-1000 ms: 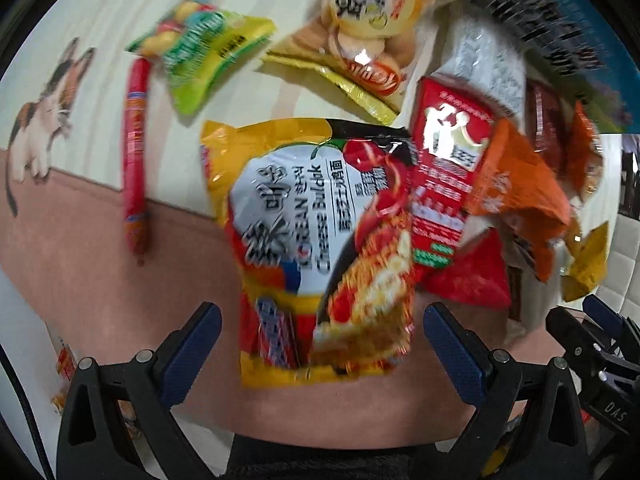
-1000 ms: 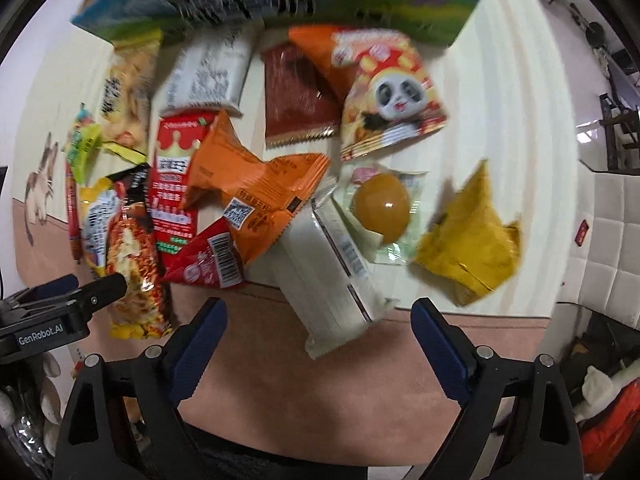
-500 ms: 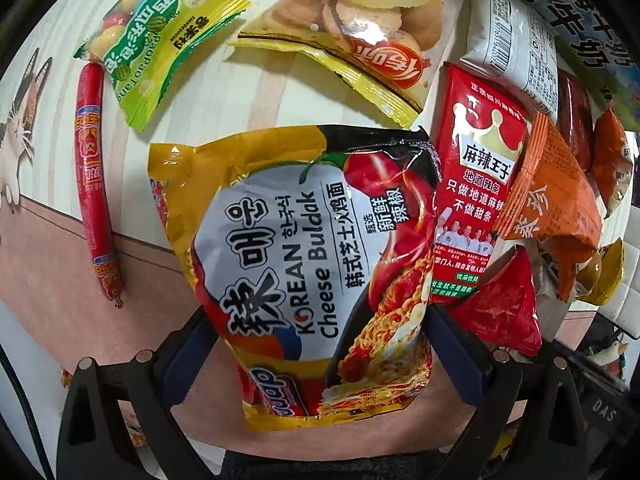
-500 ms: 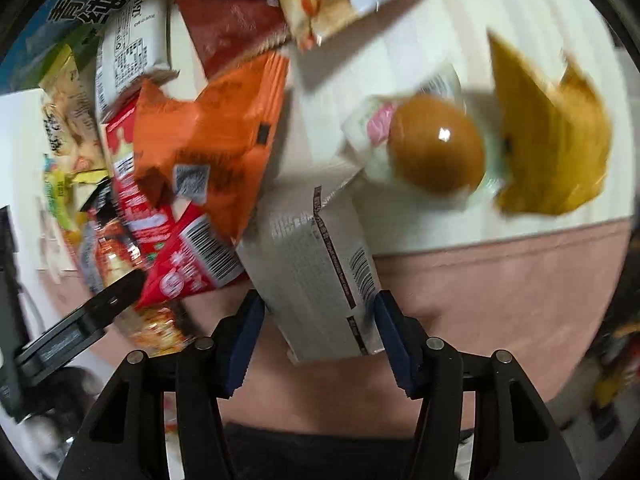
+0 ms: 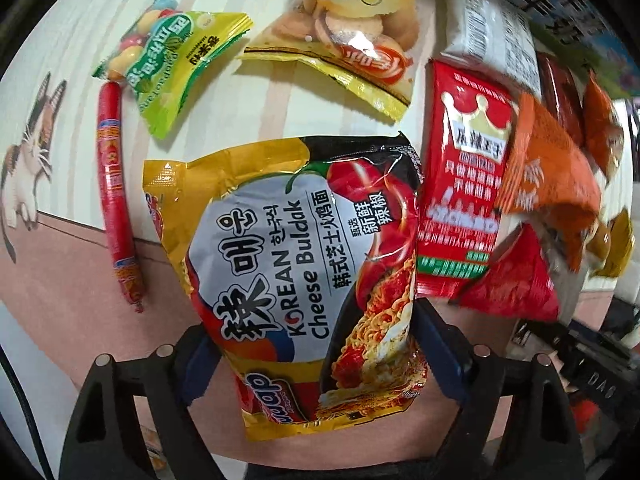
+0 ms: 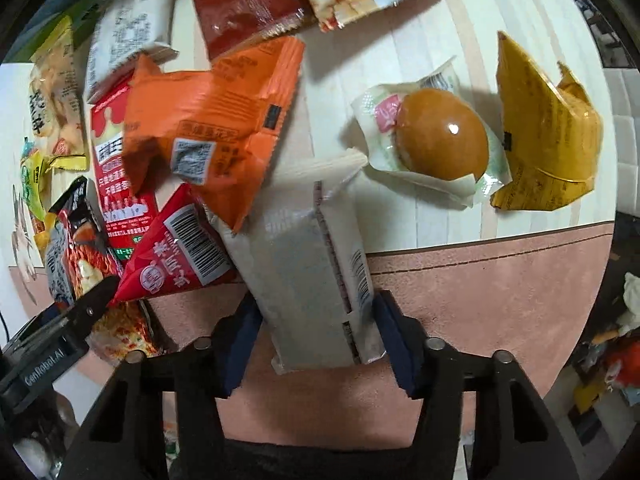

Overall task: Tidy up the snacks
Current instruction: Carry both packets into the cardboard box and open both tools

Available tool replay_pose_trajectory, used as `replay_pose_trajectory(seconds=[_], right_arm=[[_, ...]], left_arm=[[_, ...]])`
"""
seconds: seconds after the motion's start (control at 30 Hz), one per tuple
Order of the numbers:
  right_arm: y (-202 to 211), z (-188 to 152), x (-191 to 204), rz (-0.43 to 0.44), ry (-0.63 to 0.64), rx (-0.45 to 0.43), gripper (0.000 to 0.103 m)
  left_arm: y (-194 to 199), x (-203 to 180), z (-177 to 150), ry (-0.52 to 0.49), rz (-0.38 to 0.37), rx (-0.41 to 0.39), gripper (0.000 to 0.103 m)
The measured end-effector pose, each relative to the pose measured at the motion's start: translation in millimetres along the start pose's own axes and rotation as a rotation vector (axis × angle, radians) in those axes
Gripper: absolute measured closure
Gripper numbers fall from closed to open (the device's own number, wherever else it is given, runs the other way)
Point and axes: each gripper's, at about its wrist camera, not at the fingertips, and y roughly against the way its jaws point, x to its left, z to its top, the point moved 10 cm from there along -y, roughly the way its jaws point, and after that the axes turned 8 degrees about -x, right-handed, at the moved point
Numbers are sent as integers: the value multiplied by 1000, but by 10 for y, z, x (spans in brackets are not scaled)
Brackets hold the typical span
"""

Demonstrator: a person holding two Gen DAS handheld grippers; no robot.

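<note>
My left gripper (image 5: 316, 356) is shut on the near end of a yellow Korean Cheese Buldak noodle pack (image 5: 296, 264); the pack fills the space between the blue pads. My right gripper (image 6: 316, 336) is shut on the near end of a long white snack package (image 6: 312, 264), whose far end lies under an orange pack (image 6: 208, 128). The noodle pack (image 6: 76, 248) and the left gripper's black finger (image 6: 80, 312) also show at the left of the right wrist view.
Left wrist view: red sausage stick (image 5: 116, 196), green candy bag (image 5: 172, 60), cookie bag (image 5: 352, 28), red spicy strip pack (image 5: 460, 200), orange pack (image 5: 548, 184). Right wrist view: wrapped brown bun (image 6: 436, 136), yellow packet (image 6: 544, 136), small red pack (image 6: 176, 256), pink table border (image 6: 480, 288).
Both grippers closed in on their packs. The left jaws went from wide open to shut on the noodle pack. The right jaws closed on the white package, which now sits deeper between them.
</note>
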Motion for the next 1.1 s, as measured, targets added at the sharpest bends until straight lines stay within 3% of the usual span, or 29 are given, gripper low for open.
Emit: replay_pose_trajectory(seconds=[0.2,0.43,0.7,0.87,0.97,1.1], right_arm=[[123,-252,30,33,2,2,51],[543,-559,-50,125,-46,-26,51],[1567,-392,-160,250,-93,-176,51],[2255,117,13,320,-92,-313,51],[2610,624,85,350,-68,-382,51],[2684,1355,360,339,-34,-432,51]], left_arm=[[80,-224,-270,-76,12,-35,15],[457,-538,-422,-156,-37,-107,15],[1254,-990,-44,-236,-131,-264,15],[1849,-1115,545,-262,-175,-342,15],[2123,-1237,946,-270,-176,-398,15],[2247,-1240,1518,-254,-158,-427,15]])
